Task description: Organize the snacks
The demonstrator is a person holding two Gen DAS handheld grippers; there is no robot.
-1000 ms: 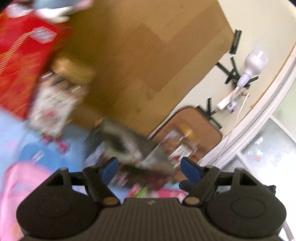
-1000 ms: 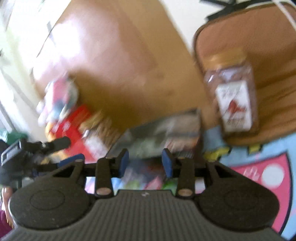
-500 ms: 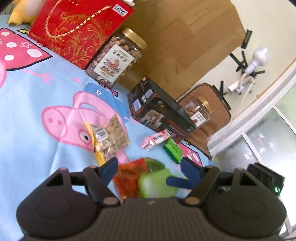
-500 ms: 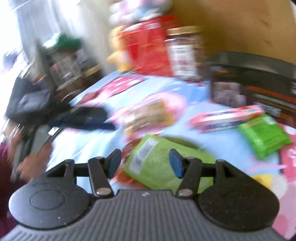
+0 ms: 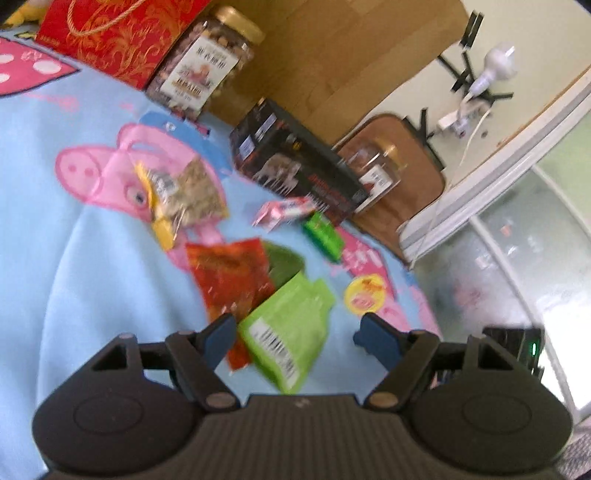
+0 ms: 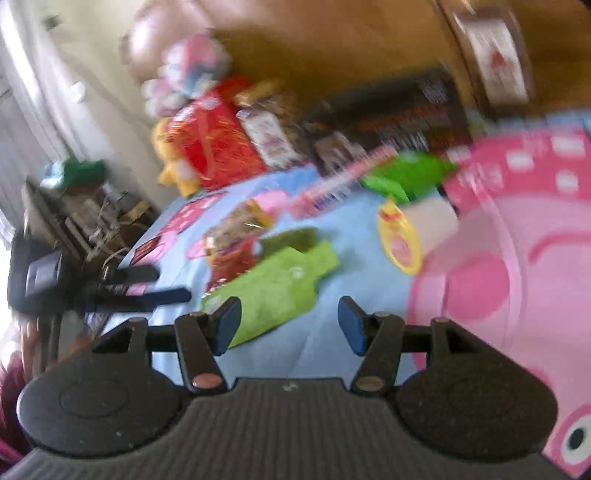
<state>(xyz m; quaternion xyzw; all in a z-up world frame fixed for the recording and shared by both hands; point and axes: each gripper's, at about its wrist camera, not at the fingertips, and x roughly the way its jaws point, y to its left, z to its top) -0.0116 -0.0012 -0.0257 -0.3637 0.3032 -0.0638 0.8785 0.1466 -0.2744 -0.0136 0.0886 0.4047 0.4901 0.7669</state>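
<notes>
Several snack packets lie on a light blue cartoon-pig cloth (image 5: 55,229). A lime green pouch (image 5: 291,325) lies just ahead of my open, empty left gripper (image 5: 295,338), overlapping a red packet (image 5: 229,269). Farther off are a clear packet of nuts (image 5: 184,192), a pink bar (image 5: 284,212) and a small green packet (image 5: 323,232). My right gripper (image 6: 290,325) is open and empty above the cloth, with the lime green pouch (image 6: 280,288) just ahead to its left. The left gripper's fingers (image 6: 162,295) show at the left of the right wrist view.
A black box (image 5: 295,173), a nut jar (image 5: 203,70) and a red gift bag (image 5: 114,33) stand along a wooden panel at the cloth's far edge. A second jar (image 5: 376,166) stands on a brown mat (image 5: 410,192). A yellow round sticker (image 6: 400,240) is printed on the cloth.
Both grippers swung down from the wooden panel and box to face the packets on the cloth. The left has since moved closer to the lime green pouch. Both stay open.
</notes>
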